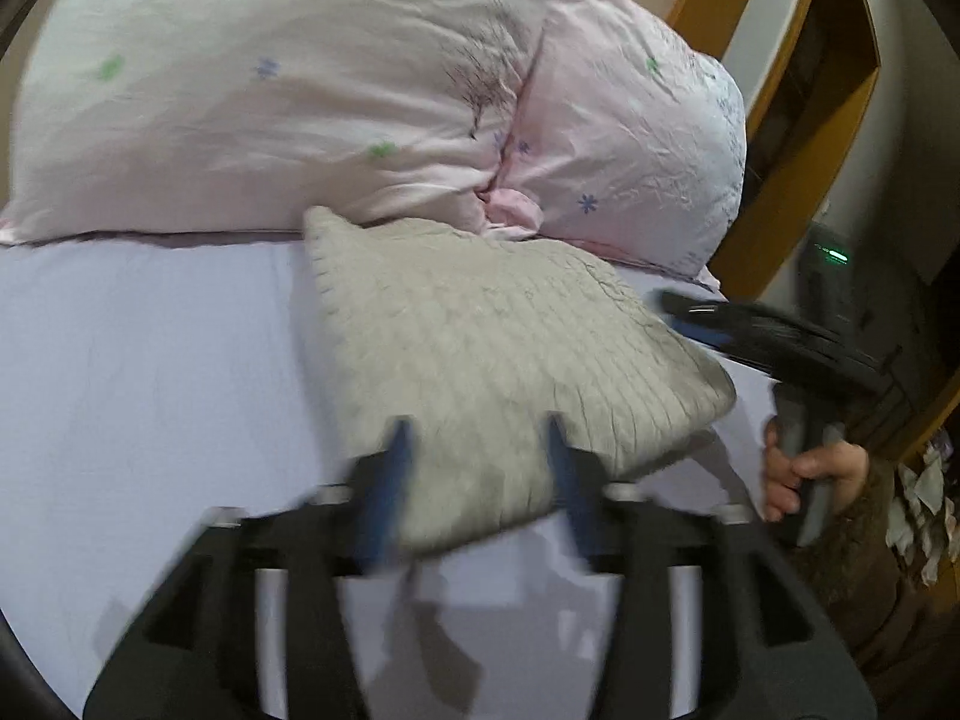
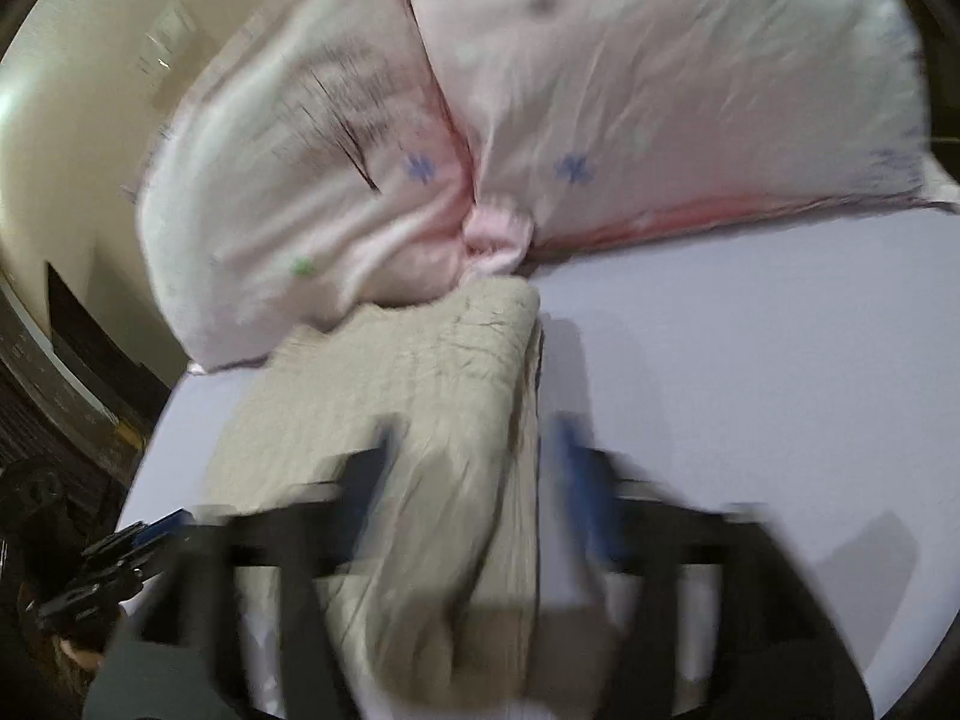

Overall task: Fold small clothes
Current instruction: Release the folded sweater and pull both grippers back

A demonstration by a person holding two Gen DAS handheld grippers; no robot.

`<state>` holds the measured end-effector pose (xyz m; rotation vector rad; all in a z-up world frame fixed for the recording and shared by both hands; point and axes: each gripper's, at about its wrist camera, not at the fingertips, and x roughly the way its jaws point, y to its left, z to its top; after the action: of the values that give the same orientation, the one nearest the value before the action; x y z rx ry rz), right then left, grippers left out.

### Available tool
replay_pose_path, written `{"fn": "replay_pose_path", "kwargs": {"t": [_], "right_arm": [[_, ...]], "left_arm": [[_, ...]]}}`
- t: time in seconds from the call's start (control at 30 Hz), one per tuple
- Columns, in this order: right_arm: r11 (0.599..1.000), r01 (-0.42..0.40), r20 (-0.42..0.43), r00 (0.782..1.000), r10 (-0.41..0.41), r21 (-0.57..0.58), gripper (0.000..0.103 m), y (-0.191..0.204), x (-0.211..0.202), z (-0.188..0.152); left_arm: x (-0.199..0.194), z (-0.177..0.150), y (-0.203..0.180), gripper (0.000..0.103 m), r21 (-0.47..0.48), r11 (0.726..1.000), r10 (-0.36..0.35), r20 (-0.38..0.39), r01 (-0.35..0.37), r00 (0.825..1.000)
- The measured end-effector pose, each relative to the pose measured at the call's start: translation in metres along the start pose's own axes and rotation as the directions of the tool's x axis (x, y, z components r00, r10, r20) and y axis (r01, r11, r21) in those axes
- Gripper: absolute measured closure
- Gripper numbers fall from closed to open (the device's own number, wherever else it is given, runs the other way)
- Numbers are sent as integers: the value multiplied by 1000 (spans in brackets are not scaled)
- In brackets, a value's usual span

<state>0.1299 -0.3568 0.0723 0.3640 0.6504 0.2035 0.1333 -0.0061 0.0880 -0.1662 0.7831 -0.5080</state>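
Note:
A beige textured cloth (image 1: 480, 354) lies folded on the pale lilac bed sheet (image 1: 132, 360), its far edge against the pillows. My left gripper (image 1: 480, 450) is open, its blue-padded fingers apart over the cloth's near edge. My right gripper (image 1: 690, 315) shows at the cloth's right side, held by a hand (image 1: 810, 474). In the right wrist view the cloth (image 2: 420, 420) lies between the spread fingers of my right gripper (image 2: 474, 450), which is open. The left gripper (image 2: 120, 552) shows at the lower left there. Both views are blurred by motion.
Two pink flowered pillows (image 1: 300, 90) lie along the back of the bed, also in the right wrist view (image 2: 540, 90). A wooden headboard or frame (image 1: 768, 120) stands at the right. A wall and dark furniture (image 2: 60, 330) are left of the bed.

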Motion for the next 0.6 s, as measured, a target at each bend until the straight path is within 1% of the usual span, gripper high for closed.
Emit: {"fn": "replay_pose_path", "kwargs": {"t": [0.03, 0.07, 0.1, 0.13, 0.17, 0.2, 0.27, 0.33, 0.43, 0.53, 0.6], "right_arm": [[1000, -3, 22, 1000, 3, -6, 2, 1, -14, -7], [1000, -13, 30, 999, 13, -10, 2, 3, -24, -14], [1000, -1, 22, 1000, 1, -5, 2, 5, -34, -25], [1000, 23, 6, 1000, -23, -4, 2, 9, -33, -30], [997, 80, -35, 996, -80, -17, 2, 14, -32, -40], [993, 109, -65, 992, -111, -39, 2, 20, -30, -46], [984, 147, -120, 980, -159, -100, 2, 33, -19, -59], [968, 192, -159, 963, -218, -164, 2, 47, -4, -73], [955, 216, -189, 948, -255, -205, 2, 60, 13, -85], [930, 259, -184, 932, -312, -260, 2, 72, 24, -89], [922, 269, -196, 924, -328, -279, 2, 74, 28, -91]], "left_arm": [[-6, -6, -1, 21, -3, 1000, 30, 16, -30, 999], [-14, -14, -3, 17, -3, 996, 84, 33, -84, 996], [-17, -18, -3, 11, -2, 992, 124, 33, -124, 992], [-16, -22, -4, 8, 0, 986, 164, 25, -164, 986], [-14, -26, -5, 7, 3, 980, 201, 12, -201, 979], [-7, -29, -7, 5, 19, 969, 248, -10, -248, 969], [3, -32, -8, 3, 40, 954, 298, -42, -296, 954], [8, -35, -7, 3, 51, 950, 312, -69, -309, 948], [19, -42, -9, 1, 86, 936, 348, -103, -340, 932], [27, -46, -13, 1, 123, 927, 368, -127, -354, 921], [30, -47, -12, 1, 131, 924, 377, -147, -360, 915]]}}
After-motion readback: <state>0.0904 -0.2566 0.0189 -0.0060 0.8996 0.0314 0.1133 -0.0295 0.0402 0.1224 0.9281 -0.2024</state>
